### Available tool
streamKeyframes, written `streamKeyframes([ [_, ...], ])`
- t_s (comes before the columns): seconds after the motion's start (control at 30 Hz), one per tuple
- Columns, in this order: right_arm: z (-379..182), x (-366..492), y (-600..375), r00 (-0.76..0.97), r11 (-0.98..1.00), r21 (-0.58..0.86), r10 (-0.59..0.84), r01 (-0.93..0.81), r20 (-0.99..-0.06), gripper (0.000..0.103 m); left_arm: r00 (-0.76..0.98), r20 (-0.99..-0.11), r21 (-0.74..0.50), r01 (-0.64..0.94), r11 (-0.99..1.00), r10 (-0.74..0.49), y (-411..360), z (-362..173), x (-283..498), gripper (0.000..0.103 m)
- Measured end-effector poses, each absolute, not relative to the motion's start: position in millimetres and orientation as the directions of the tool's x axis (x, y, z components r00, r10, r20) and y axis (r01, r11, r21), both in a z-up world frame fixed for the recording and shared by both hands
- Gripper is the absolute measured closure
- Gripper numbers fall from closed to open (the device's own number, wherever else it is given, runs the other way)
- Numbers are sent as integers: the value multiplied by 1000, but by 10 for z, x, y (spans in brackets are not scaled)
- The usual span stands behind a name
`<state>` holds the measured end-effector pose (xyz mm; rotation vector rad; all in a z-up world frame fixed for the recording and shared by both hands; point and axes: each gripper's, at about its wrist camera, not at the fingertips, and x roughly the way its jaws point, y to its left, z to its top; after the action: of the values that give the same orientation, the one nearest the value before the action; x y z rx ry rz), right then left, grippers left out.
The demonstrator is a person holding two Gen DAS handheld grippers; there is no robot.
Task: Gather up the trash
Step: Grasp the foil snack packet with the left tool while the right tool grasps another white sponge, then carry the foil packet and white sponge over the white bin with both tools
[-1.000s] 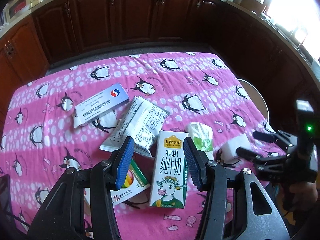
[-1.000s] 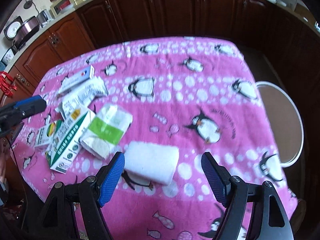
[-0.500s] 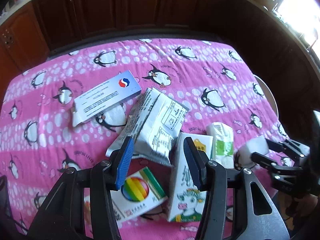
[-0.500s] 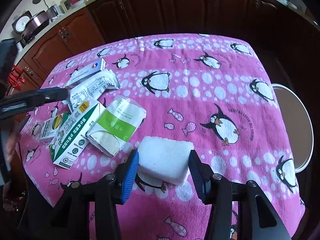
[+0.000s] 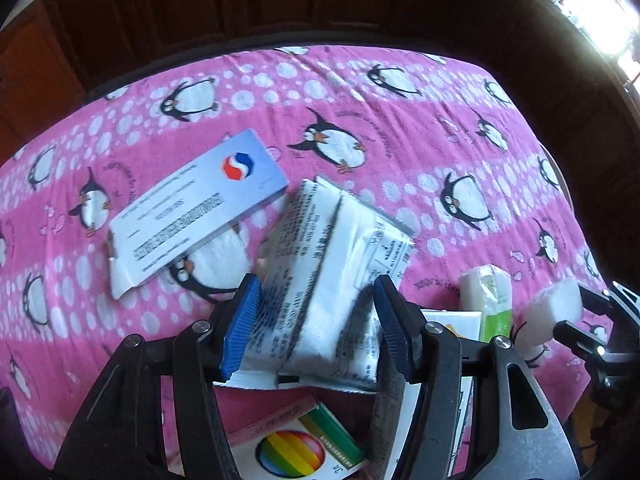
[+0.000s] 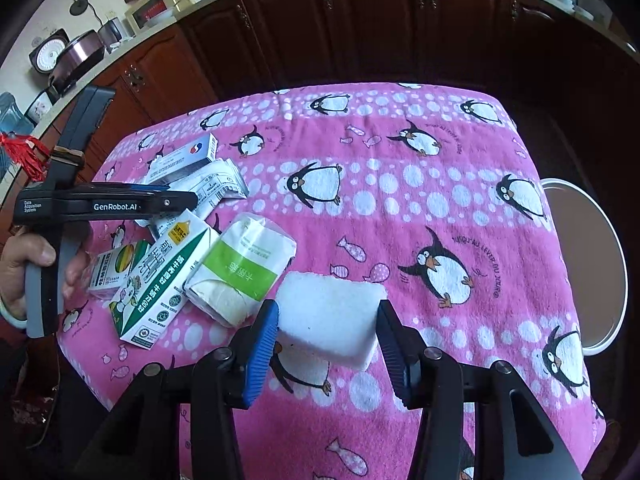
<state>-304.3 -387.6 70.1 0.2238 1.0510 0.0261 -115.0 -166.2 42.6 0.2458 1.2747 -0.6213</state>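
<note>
The white sponge block (image 6: pixel 330 314) sits between the right gripper (image 6: pixel 326 344) fingers, touching both, apparently gripped; the crumpled white packet (image 5: pixel 328 280) lies on the worktop (image 5: pixel 400 128) between the left gripper's (image 5: pixel 316 330) spread fingers; closing carelessly could let the slack packet slip

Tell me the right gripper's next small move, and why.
Probably close the right gripper on the white sponge. The sponge sits between the blue pads, which flank its two sides, yet it lies on the pink cloth, not lifted. Whether the pads already touch it is unclear.
</note>
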Motion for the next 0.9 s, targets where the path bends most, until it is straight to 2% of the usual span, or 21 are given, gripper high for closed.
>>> streamKeyframes([
  [0.03, 700, -3035, -3876, 499, 977, 197, 129, 85, -857, 55, 158, -942, -160, 565, 810, -296, -1677, 420, -1155, 47],
  [0.13, 715, -3032, -3864, 504, 977, 199, 131, 83, -853, 55, 165, -937, -158, 586, 794, -308, -1695, 435, -1202, 56],
  [0.2, 746, -3045, -3851, 511, 977, 197, 132, 77, -849, 55, 172, -931, -165, 590, 791, -322, -1664, 479, -1211, 70],
  [0.3, 813, -3060, -3840, 529, 978, 195, 130, 70, -839, 55, 201, -919, -166, 581, 796, -339, -1582, 595, -1222, 79],
  [0.57, 935, -3094, -3874, 561, 979, 196, 128, 62, -818, 55, 293, -882, -144, 580, 802, -371, -1407, 1026, -1304, 80],
  [0.9, 1052, -3120, -3966, 590, 979, 190, 108, 79, -800, 55, 319, -851, -135, 637, 759, -418, -1735, 1340, -1503, 80],
])
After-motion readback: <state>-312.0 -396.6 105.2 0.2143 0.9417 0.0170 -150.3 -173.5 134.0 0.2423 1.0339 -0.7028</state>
